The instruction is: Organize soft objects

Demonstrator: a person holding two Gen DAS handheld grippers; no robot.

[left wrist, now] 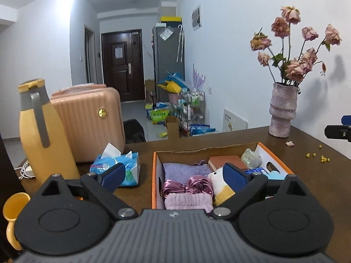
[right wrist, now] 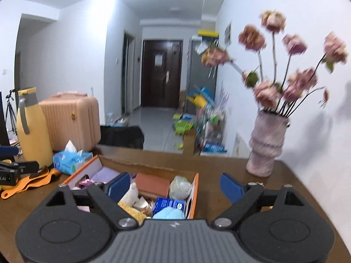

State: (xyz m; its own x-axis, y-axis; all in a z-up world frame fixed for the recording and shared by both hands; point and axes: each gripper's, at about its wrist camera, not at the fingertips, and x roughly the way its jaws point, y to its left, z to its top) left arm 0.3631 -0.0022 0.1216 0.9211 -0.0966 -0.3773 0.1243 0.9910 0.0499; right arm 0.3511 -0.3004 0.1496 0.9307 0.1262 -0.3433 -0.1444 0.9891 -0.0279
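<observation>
An orange-edged cardboard box (left wrist: pixel 154 175) sits on the brown table and holds soft things: a lilac towel (left wrist: pixel 184 170), shiny pink hair ties (left wrist: pixel 188 187), a pink fuzzy cloth (left wrist: pixel 188 201), a white and yellow plush toy (left wrist: pixel 220 186), a brown block (left wrist: pixel 228 161) and a clear bag (left wrist: pixel 252 157). My left gripper (left wrist: pixel 174 176) is open and empty above the box's near left side. The box also shows in the right wrist view (right wrist: pixel 194 195), with a light blue soft thing (right wrist: pixel 169 214) inside. My right gripper (right wrist: pixel 175 187) is open and empty over the box's right edge.
A blue tissue pack (left wrist: pixel 122 166), a yellow jug (left wrist: pixel 41 135) and a pink suitcase (left wrist: pixel 92 120) stand to the left. A vase of dried roses (left wrist: pixel 283 111) stands at the back right, with petals and crumbs (left wrist: pixel 318 155) nearby. Orange tools (right wrist: pixel 28 182) lie at the left.
</observation>
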